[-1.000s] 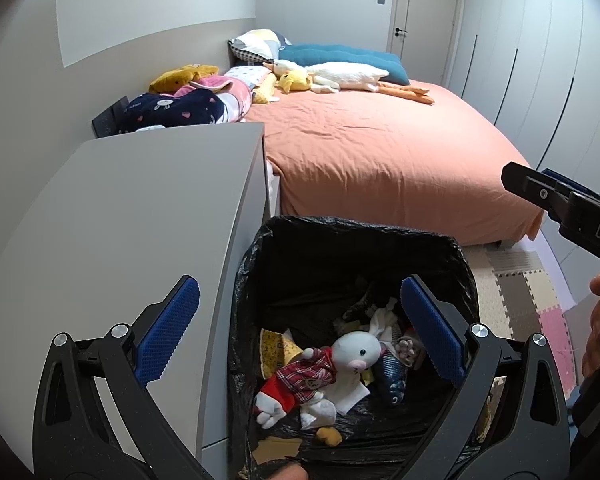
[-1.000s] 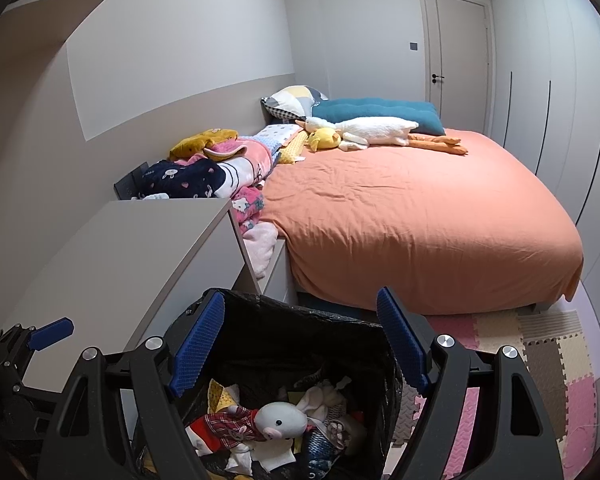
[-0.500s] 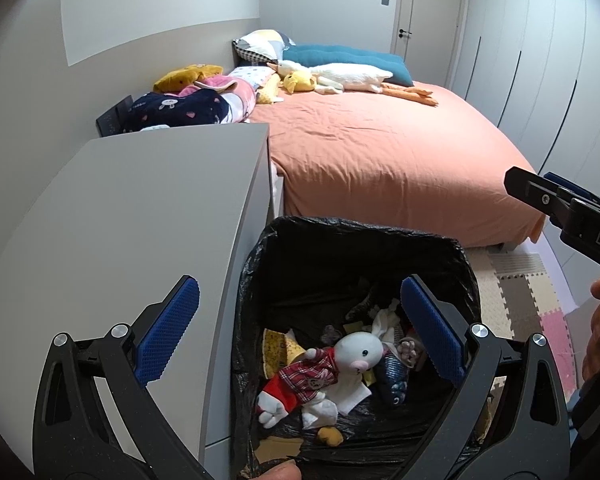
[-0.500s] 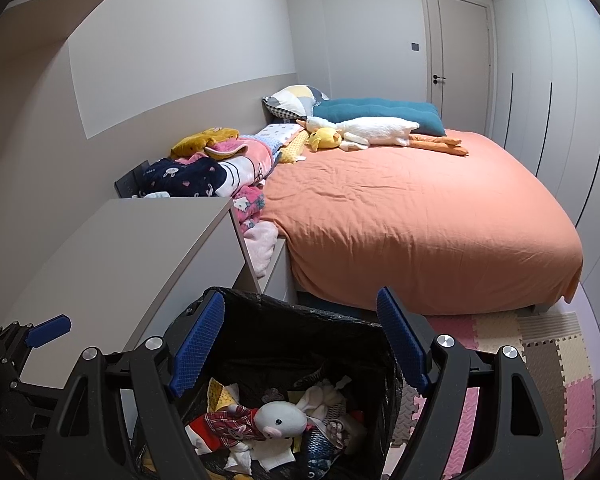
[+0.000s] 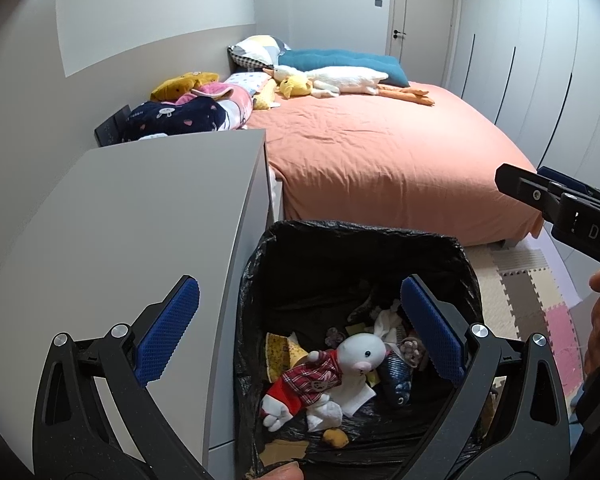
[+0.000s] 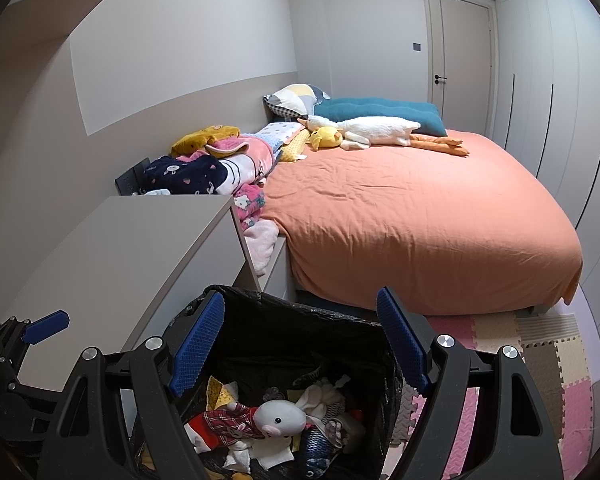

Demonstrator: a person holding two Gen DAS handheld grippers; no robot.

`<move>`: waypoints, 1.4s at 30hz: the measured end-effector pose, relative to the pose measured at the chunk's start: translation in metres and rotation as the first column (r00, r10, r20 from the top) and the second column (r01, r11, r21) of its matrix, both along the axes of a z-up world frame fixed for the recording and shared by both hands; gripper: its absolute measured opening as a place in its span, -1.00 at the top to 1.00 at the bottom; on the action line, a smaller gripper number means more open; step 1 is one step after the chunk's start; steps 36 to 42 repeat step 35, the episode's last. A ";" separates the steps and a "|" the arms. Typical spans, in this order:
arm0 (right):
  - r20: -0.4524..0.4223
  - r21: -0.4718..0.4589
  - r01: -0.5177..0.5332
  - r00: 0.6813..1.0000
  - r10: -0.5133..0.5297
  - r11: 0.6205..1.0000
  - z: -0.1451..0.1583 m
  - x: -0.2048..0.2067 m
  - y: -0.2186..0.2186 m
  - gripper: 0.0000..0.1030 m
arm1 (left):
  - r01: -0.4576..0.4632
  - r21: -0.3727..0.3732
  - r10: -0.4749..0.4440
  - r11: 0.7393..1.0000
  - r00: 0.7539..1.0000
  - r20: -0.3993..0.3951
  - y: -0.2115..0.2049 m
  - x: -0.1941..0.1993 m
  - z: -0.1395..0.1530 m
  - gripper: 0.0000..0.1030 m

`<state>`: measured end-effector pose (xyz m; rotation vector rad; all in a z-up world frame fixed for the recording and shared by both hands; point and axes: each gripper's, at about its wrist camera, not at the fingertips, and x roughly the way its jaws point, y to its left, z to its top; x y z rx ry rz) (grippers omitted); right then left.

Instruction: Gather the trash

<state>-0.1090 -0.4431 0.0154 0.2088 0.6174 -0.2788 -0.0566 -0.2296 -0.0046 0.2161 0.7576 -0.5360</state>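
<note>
A bin lined with a black trash bag (image 5: pixel 356 240) stands on the floor beside a grey cabinet. Inside lie a white rabbit plush in red plaid (image 5: pixel 340 364), a dark blue fish toy (image 5: pixel 398 376), crumpled paper and yellow scraps. The bag also shows in the right wrist view (image 6: pixel 300 328), with the rabbit plush (image 6: pixel 272 418). My left gripper (image 5: pixel 300 332) is open and empty above the bin. My right gripper (image 6: pixel 300 344) is open and empty above the bin too; its body shows at the right of the left wrist view (image 5: pixel 560 208).
A grey cabinet (image 5: pixel 132 232) stands left of the bin. An orange bed (image 6: pixel 412 216) lies beyond, with a goose plush (image 6: pixel 376 130), pillows and piled blankets (image 6: pixel 220 164). Foam floor mats (image 6: pixel 540 360) lie to the right. Wardrobe doors line the right wall.
The left wrist view has shifted slightly, the cabinet and bin drifting a little right. Both grippers stay open over the bin.
</note>
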 end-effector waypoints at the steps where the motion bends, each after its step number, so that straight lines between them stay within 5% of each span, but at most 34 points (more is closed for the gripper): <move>1: 0.000 0.001 0.000 1.000 0.000 1.000 0.000 0.000 0.000 -0.53 | 0.001 0.000 -0.001 1.000 1.000 0.000 0.000 0.000 0.000 -0.89; 42: -0.003 -0.004 -0.002 1.000 0.002 1.000 0.000 0.002 0.001 -0.53 | 0.033 0.026 -0.034 0.999 0.999 0.029 -0.008 -0.006 0.000 -0.89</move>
